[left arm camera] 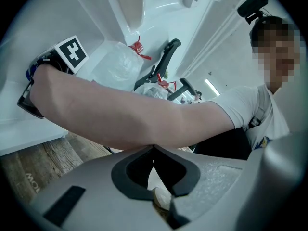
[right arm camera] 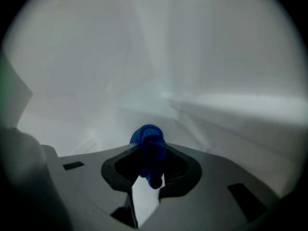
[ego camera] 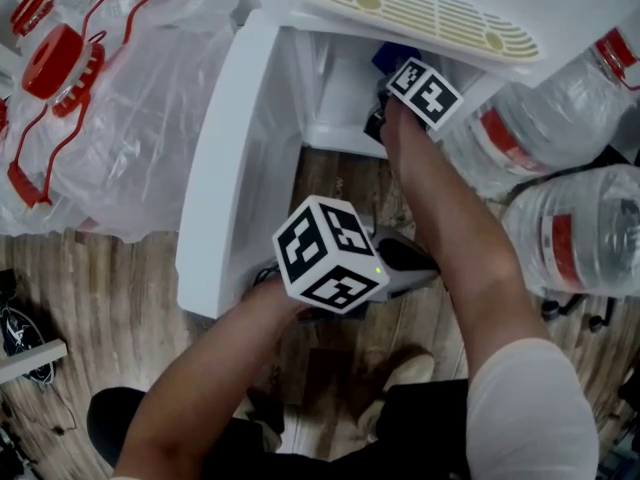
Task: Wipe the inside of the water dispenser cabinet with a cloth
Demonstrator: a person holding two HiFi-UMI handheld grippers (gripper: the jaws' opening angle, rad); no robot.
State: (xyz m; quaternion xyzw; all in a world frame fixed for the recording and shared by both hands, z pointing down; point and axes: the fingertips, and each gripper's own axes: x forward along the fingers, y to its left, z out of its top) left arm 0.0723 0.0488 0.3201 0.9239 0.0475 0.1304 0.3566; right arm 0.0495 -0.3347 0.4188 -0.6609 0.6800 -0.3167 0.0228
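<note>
The white water dispenser cabinet [ego camera: 335,88] stands open on the wooden floor, its door [ego camera: 232,168] swung out to the left. My right gripper [ego camera: 402,76] reaches into the cabinet under its marker cube. In the right gripper view this gripper [right arm camera: 150,147] is shut on a bunched blue cloth [right arm camera: 147,134], close to the white inner walls [right arm camera: 202,81]. A bit of the cloth [ego camera: 393,56] shows in the head view. My left gripper [ego camera: 425,266] hangs low in front of the cabinet, below the right forearm. Its jaws [left arm camera: 153,147] meet with nothing between them.
Large water bottles [ego camera: 575,236] lie to the right of the cabinet. A plastic bag [ego camera: 140,108] with red-capped bottles lies at the left. A slotted drip tray [ego camera: 425,13] sits on top. The person's shoe [ego camera: 400,376] rests on the floor below.
</note>
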